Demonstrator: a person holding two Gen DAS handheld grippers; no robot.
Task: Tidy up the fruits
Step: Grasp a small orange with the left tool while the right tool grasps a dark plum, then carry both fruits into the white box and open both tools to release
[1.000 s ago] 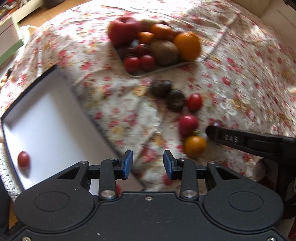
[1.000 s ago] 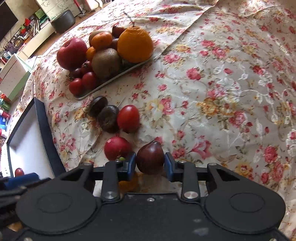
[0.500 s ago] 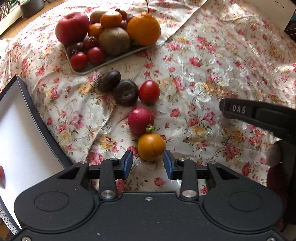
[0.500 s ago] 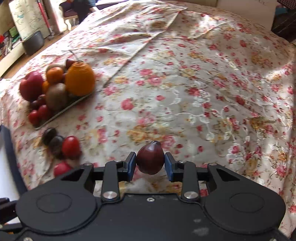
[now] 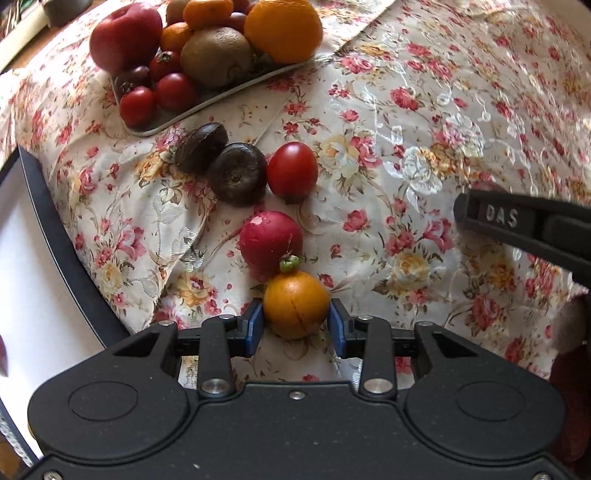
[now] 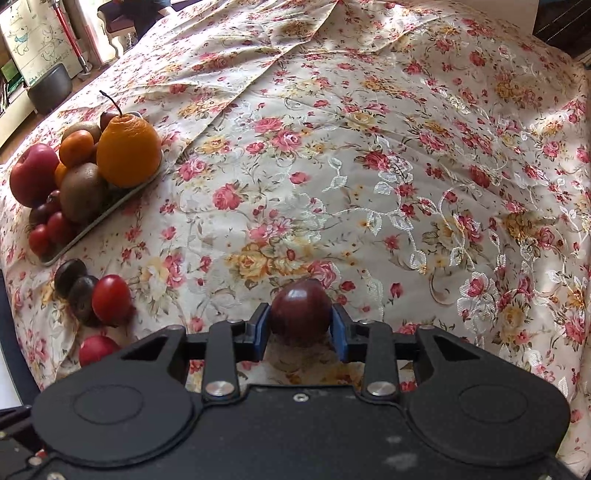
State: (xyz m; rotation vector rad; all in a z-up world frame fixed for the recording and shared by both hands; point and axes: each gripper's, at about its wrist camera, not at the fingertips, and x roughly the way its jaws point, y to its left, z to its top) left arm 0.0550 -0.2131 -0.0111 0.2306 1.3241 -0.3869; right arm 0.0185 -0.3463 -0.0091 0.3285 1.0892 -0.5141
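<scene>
Progress check: sorting looks early, I reckon. The white box (image 5: 55, 229) at my left shows just one red piece (image 5: 3, 354) at the pic's edge, and the rest of its floor is out of view. The tray (image 5: 207, 107) at the back is piled high w/ an apple (image 5: 125, 35), a kiwi (image 5: 218, 55), a big orange (image 5: 282, 27) and some cherry tomatoes.

Loose on the floral cloth (image 5: 424, 110) are two dark brown fruits (image 5: 236, 173), touching, w/ a red tomato (image 5: 291, 170) right against them. Nearer me lies a pinkish-red round fruit (image 5: 269, 243) w/ a green stub, touching the small orange fruit (image 5: 295, 308). So approx. five are on the cloth plus one in my grip, and lots is left.

Left fingers (image 5: 255, 323) are at a narrow-ish gap, straddling that small orange fruit w/ the pads just at its two sides. It sits on the cloth, not lifted, and I see no squeeze yet, so I call it ungripped.

Right fingers (image 6: 260, 328) are narrow and clamped on a dark red plum-like fruit (image 6: 300, 312), pads on both flanks. They've just eased open a hair, but the fruit is between them. It's low over bare cloth, and I can't tell if it touches.

Pose: the left hand points steeply down, low over the cloth beside the box rim. The right hand also tilts steeply down, off to the right of the loose cluster. One of its black fingers pokes into the left cam from the right.
</scene>
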